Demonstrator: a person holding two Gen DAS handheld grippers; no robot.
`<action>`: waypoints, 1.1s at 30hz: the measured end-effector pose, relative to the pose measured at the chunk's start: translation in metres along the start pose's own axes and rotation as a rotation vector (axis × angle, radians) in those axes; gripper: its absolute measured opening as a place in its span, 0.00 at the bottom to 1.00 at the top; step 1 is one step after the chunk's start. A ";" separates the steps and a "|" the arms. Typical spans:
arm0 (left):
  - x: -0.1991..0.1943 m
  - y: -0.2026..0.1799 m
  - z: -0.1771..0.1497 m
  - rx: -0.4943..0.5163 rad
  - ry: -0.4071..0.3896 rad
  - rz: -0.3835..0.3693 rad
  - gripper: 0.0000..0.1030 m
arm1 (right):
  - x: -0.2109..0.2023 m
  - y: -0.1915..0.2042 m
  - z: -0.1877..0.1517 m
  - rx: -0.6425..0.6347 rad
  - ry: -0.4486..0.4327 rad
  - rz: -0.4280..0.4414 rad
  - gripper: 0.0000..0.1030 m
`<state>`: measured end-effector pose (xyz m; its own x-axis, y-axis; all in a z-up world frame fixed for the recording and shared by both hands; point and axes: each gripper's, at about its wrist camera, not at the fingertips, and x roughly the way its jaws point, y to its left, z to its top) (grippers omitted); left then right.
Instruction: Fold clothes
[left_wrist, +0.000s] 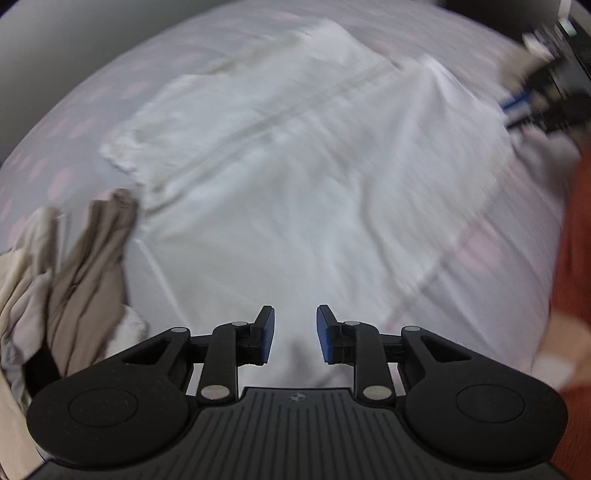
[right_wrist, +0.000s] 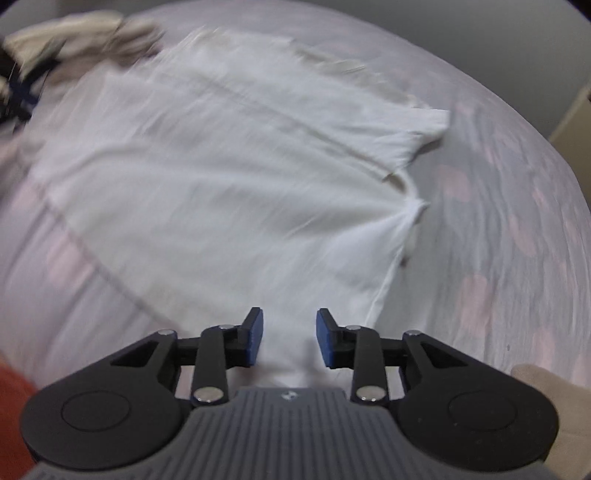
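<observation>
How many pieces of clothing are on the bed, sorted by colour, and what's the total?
White: 1, the shirt spread flat on the bed.
Beige: 1 crumpled heap beside it; whether the heap is one garment or several cannot be told.
Total: 2 countable, with both grippers open above the shirt.

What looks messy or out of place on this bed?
The white shirt lies spread fairly flat, though wrinkled. The odd part is a crumpled heap of beige clothes bunched at its edge, unfolded. Both pictures are blurred, so finer flaws cannot be told.
</observation>
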<state>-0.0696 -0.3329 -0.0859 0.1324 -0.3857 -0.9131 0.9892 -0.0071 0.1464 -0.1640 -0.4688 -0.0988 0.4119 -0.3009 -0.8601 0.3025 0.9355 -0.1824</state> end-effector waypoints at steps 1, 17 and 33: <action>0.003 -0.006 -0.002 0.032 0.025 0.003 0.23 | 0.000 0.004 -0.002 -0.024 0.009 0.002 0.38; 0.046 -0.043 -0.027 0.333 0.231 0.112 0.40 | 0.024 0.052 -0.014 -0.373 0.138 -0.091 0.49; 0.030 -0.029 -0.024 0.265 0.132 0.236 0.04 | 0.038 0.071 -0.026 -0.567 0.101 -0.237 0.09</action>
<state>-0.0932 -0.3224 -0.1262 0.3786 -0.2832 -0.8812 0.8822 -0.1775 0.4361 -0.1490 -0.4093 -0.1572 0.2974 -0.5190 -0.8014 -0.1396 0.8067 -0.5743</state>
